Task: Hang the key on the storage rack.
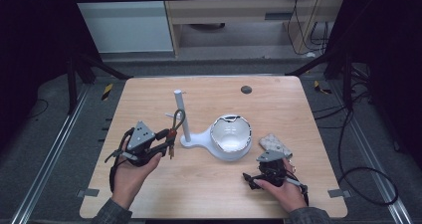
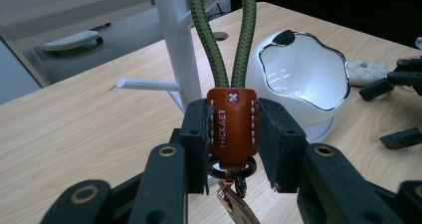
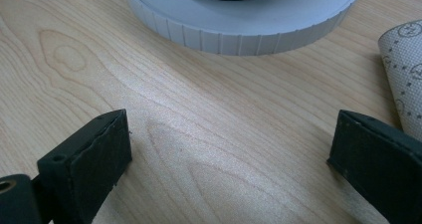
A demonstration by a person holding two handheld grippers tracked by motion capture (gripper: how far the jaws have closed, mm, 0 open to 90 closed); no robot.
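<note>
My left gripper is shut on a brown leather key tag, with both pads pressed on its sides. A green cord loop rises from the tag, and metal rings hang below it. In the high view the cord loop stands close beside the white peg stand's pole; whether it touches a peg I cannot tell. My right gripper rests low at the table's front right. In the right gripper view its jaws stand wide open over bare wood.
A white bowl sits on the stand's round base, right of the pole. A patterned pouch lies just beyond the right gripper. A thin peg juts from the pole. A dark round plug marks the table's far side.
</note>
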